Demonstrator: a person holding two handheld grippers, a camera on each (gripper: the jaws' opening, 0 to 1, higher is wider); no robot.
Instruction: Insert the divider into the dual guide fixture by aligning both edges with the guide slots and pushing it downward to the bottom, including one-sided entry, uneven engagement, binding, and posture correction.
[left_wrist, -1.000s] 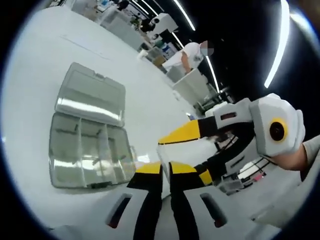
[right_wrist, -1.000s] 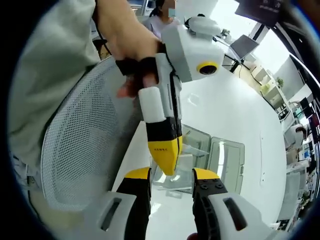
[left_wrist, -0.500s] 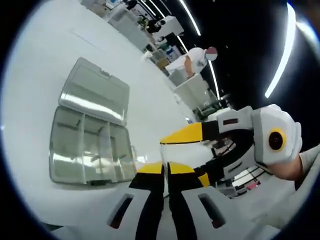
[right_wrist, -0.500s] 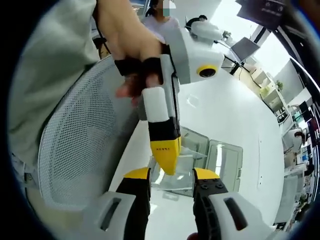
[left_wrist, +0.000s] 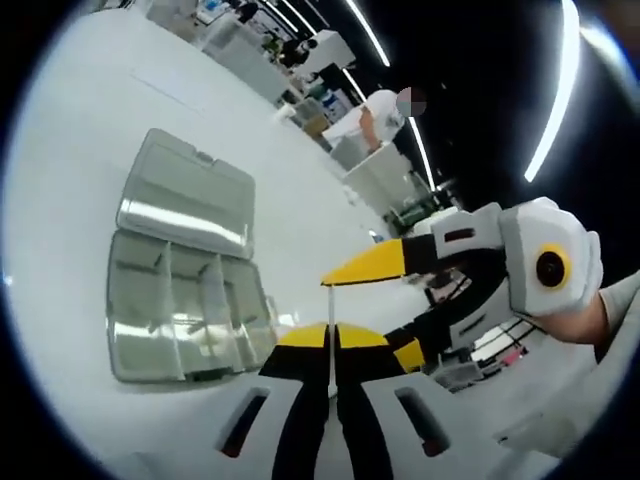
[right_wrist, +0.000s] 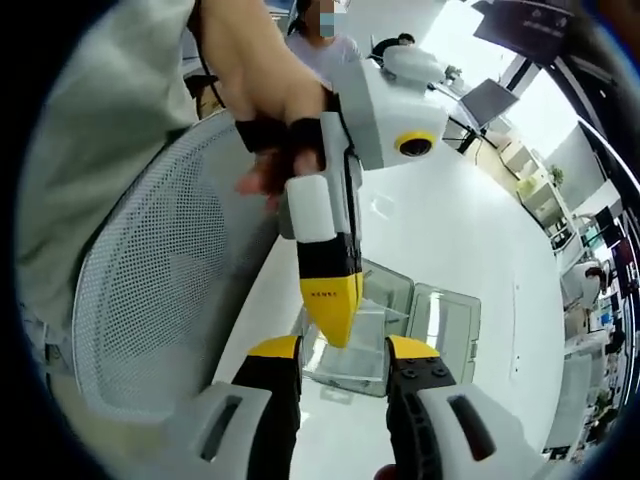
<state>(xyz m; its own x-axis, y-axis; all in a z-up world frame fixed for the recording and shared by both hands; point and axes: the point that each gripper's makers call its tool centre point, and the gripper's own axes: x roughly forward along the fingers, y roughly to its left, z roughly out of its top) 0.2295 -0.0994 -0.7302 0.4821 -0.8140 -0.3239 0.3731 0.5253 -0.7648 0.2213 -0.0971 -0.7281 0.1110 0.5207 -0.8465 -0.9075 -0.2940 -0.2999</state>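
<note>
1. Jaws of the left gripper (left_wrist: 331, 338) were pressed together on a thin clear divider (left_wrist: 331, 318), seen edge-on between the yellow tips.
2. Right gripper (right_wrist: 341, 350) stood spread, nothing between its jaws; the left gripper view showed it just beside the divider.
3. Clear plastic box (left_wrist: 185, 300), compartmented, lay lid-open on the glossy white table (left_wrist: 90, 130).
4. Right gripper view added a white mesh chair back (right_wrist: 165, 290) and a hand (right_wrist: 262, 95).

White worktop (left_wrist: 90, 120) with one clear plastic organizer box (left_wrist: 185, 310) laid open on it.

The box (right_wrist: 395, 325) is lying flat, its lid (left_wrist: 185, 195) folded back onto the worktop (right_wrist: 450, 230) beside the tray. Thin dividers can be seen splitting the tray into compartments; what's inside can't be made out.
</note>
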